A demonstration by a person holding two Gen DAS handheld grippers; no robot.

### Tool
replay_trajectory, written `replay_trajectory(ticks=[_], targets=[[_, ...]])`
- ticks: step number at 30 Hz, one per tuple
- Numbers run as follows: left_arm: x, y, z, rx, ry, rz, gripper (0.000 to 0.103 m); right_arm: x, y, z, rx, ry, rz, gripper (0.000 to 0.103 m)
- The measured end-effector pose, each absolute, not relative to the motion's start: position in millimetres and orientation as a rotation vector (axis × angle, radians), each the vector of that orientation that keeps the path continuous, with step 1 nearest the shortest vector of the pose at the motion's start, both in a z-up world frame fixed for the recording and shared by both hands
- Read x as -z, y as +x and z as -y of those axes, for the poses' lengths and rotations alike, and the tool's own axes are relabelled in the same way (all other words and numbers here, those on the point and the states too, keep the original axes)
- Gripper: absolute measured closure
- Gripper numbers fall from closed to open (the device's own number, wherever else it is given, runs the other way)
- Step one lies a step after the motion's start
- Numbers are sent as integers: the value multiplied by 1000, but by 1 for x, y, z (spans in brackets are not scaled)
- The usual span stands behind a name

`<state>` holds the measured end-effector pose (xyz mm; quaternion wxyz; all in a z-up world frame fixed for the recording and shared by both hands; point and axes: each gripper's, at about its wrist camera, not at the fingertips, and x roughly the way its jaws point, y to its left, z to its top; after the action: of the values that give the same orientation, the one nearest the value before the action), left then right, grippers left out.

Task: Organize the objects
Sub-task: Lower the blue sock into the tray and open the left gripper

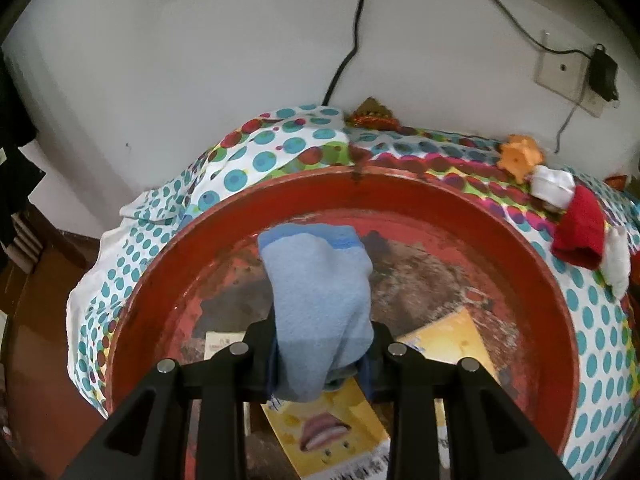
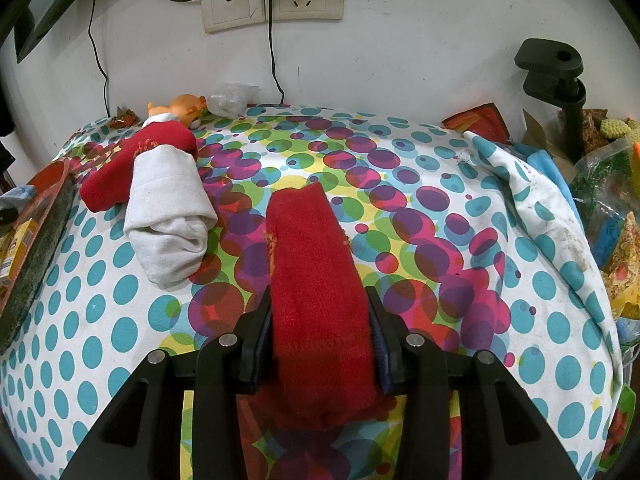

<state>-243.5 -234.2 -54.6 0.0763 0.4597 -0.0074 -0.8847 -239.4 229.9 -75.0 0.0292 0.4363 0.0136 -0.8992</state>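
While the left gripper (image 1: 322, 354) clamped a blue sock (image 1: 318, 296) above the red tray (image 1: 160, 264), its loose cuff could have snagged the far rim. Over the dotted cloth (image 2: 440, 220), the right gripper (image 2: 320, 336) pinched a red sock (image 2: 312, 264), with free space on its right.

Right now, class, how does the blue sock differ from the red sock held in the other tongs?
The blue sock is pale blue and hangs over the red tray; the red sock is bright red and lies out over the dotted cloth. The blue looks crumpled, the red straighter. Both are gripped in tongs.
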Motion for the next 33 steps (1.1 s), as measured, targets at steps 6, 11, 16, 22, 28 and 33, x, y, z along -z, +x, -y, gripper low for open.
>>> replay_trajectory(ticks=[6,11,16,22,28,33], targets=[[57,-250,245,2639,1376,-45,71,75,-239,-231,2774,1346,-43,63],[61,-251,253,2613,1400,-99,60,75,-239,-230,2774,1347,-42,63],[63,-246,259,2620,1425,-172,60,74,-239,-230,2774,1347,-43,63],[53,-234,261,2646,1398,-201,60,75,-240,-230,2775,1348,-43,63],[48,-220,250,2705,1369,-148,44,74,-239,-229,2779,1350,-47,63],[43,-215,246,2722,1341,-87,44,74,-239,-229,2780,1353,-47,63]])
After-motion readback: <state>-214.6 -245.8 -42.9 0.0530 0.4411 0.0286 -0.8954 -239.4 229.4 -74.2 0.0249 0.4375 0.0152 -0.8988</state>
